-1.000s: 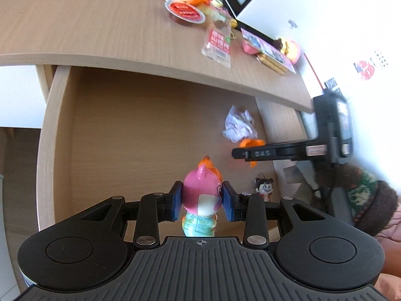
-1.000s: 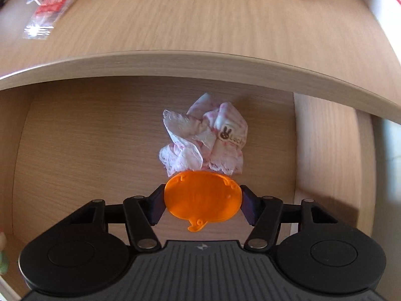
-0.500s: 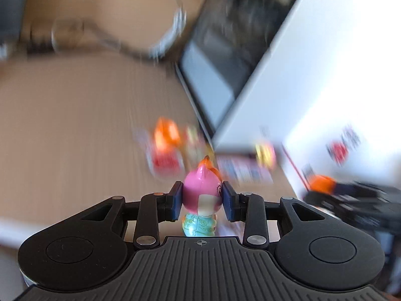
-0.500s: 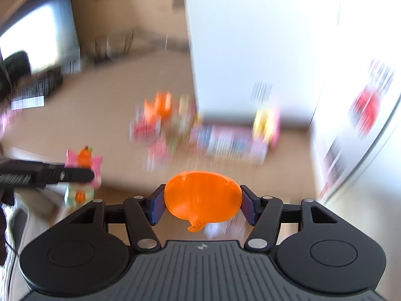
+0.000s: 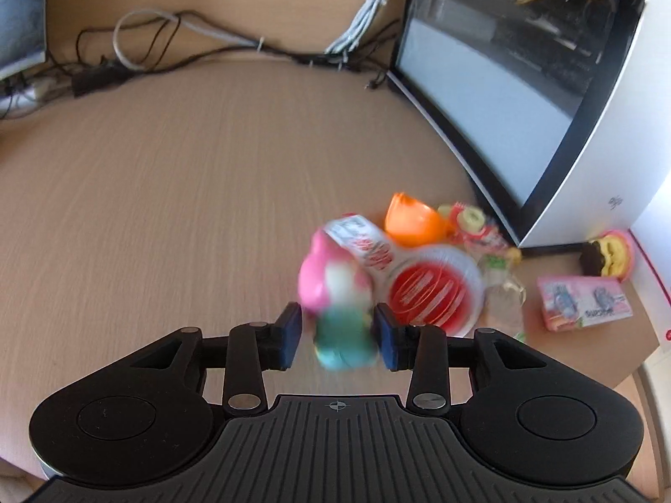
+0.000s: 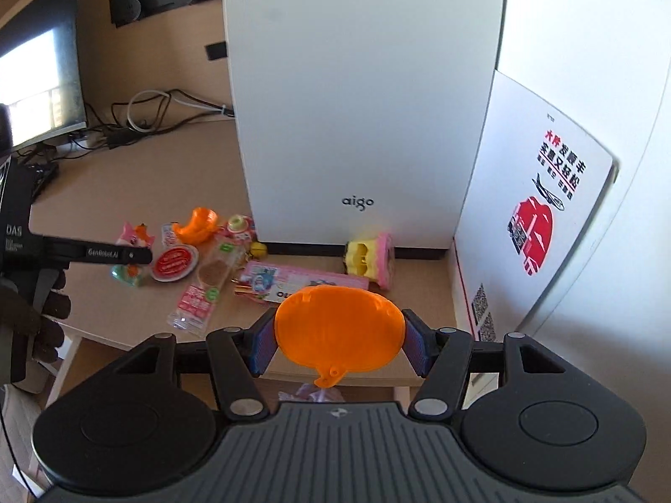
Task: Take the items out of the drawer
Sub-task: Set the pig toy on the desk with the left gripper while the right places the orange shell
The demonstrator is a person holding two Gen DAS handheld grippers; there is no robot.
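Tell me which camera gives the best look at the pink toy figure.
The right wrist view: the pink toy figure is sharp there, standing among the snacks on the desk, though the left tool crosses its middle. The left wrist view has it close between that tool's pads but motion-blurred.

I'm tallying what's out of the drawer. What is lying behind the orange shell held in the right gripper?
Behind the orange shell lie a pink printed packet and a yellow-pink toy on the desk. The shell covers the packet's near edge.
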